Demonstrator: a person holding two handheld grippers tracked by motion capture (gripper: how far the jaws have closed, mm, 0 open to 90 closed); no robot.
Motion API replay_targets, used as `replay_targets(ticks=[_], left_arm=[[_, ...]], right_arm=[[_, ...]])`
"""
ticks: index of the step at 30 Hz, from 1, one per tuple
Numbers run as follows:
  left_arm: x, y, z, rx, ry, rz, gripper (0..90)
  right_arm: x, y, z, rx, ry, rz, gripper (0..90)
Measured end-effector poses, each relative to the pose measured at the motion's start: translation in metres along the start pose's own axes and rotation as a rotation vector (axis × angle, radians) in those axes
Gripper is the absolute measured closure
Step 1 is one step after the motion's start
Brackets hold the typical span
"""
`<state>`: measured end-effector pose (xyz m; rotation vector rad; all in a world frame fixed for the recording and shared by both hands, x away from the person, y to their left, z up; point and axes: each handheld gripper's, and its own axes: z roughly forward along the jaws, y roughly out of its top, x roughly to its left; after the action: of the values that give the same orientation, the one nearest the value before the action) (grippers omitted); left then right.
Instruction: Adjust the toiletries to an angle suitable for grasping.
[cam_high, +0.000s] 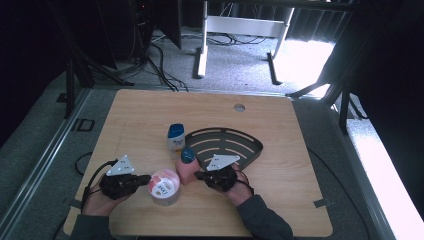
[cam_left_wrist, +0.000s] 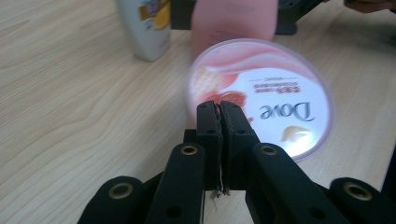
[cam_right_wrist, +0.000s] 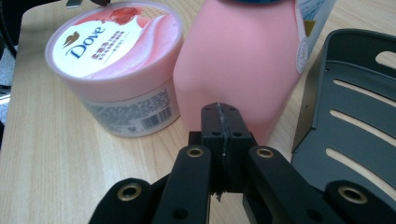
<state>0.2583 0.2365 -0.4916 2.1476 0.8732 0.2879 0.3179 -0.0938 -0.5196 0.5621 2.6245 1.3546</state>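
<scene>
A pink Dove tub (cam_high: 164, 186) (cam_left_wrist: 261, 105) (cam_right_wrist: 116, 65) stands near the table's front. Just right of it is a pink bottle (cam_high: 186, 169) (cam_right_wrist: 240, 65) (cam_left_wrist: 233, 21) with a blue cap. A white bottle with a blue cap (cam_high: 175, 137) (cam_left_wrist: 147, 25) stands behind them. My left gripper (cam_high: 146, 179) (cam_left_wrist: 219, 109) is shut and empty, its tip at the tub's left side. My right gripper (cam_high: 197, 175) (cam_right_wrist: 220, 112) is shut and empty, its tip against or just short of the pink bottle's lower side.
A dark grey slotted corner tray (cam_high: 227, 145) (cam_right_wrist: 355, 135) lies right of the bottles, beside my right hand. The wooden table (cam_high: 140, 120) has a round cable hole (cam_high: 239, 107) near its far edge. Cables trail from both grippers.
</scene>
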Motion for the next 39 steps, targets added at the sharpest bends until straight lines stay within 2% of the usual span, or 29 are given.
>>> replay_targets(ticks=[2,6,12,18,28,35,39], left_arm=[[0.004,-0.004,0.000,0.003,0.015,-0.020,87.5],[0.012,-0.011,0.006,0.027,0.015,-0.054,88.4],[0.012,-0.013,0.019,0.053,-0.009,-0.044,88.7],[0.012,-0.014,0.021,0.056,-0.017,-0.059,89.3],[0.004,-0.009,0.028,0.066,-0.057,-0.028,89.3],[-0.001,-0.008,0.033,0.087,-0.095,0.005,89.3],[-0.003,-0.008,0.033,0.087,-0.112,0.017,89.3]], right_arm=[[-0.001,0.001,0.001,-0.001,-0.004,0.005,90.0],[-0.002,0.004,0.006,-0.001,0.002,0.006,90.0],[0.003,0.009,0.014,0.007,0.012,-0.015,90.0],[0.002,0.012,0.018,0.002,0.003,-0.003,90.0],[0.000,0.014,0.021,-0.001,0.004,0.005,90.0],[0.005,0.008,0.007,-0.002,0.006,-0.012,89.9],[0.014,-0.002,-0.002,0.012,0.015,-0.019,89.2]])
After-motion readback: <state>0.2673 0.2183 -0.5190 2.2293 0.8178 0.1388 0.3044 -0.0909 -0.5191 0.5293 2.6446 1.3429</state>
